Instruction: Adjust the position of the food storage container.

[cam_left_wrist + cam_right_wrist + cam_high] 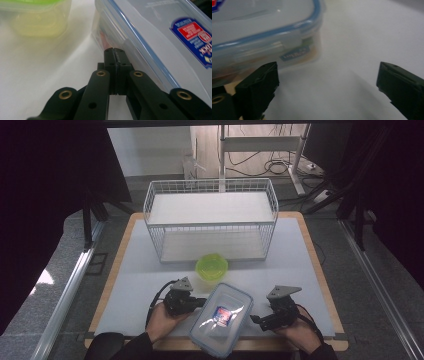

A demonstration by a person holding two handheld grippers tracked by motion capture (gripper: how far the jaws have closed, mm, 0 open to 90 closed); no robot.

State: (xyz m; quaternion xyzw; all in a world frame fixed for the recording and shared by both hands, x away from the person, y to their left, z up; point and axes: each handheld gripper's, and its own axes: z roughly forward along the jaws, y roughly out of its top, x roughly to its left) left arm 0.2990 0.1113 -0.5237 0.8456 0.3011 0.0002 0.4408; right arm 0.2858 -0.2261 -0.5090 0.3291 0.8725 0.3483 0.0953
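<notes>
The white wire basket [210, 217] stands at the far side of the table [300, 265], its open front facing the person — a likely place to put things, though that is only a guess. Its floor behind the mesh is hard to read.

Near the front edge, between the two hands, lies the clear lidded container [221, 318] with a blue seal and a red-and-blue label, set at a slant. Its near corner overhangs the mat, and what it holds is blurred behind the cloudy wall.

The green bowl [211, 266] sits just beyond it, near the basket's front.

The left gripper [196, 303] presses its closed jaws, nothing between them, against the container's side — apparently to nudge or steady it. The right gripper [256, 320] waits just beside the opposite side with jaws spread wide, empty, seemingly ready to clasp a lid flap.
</notes>
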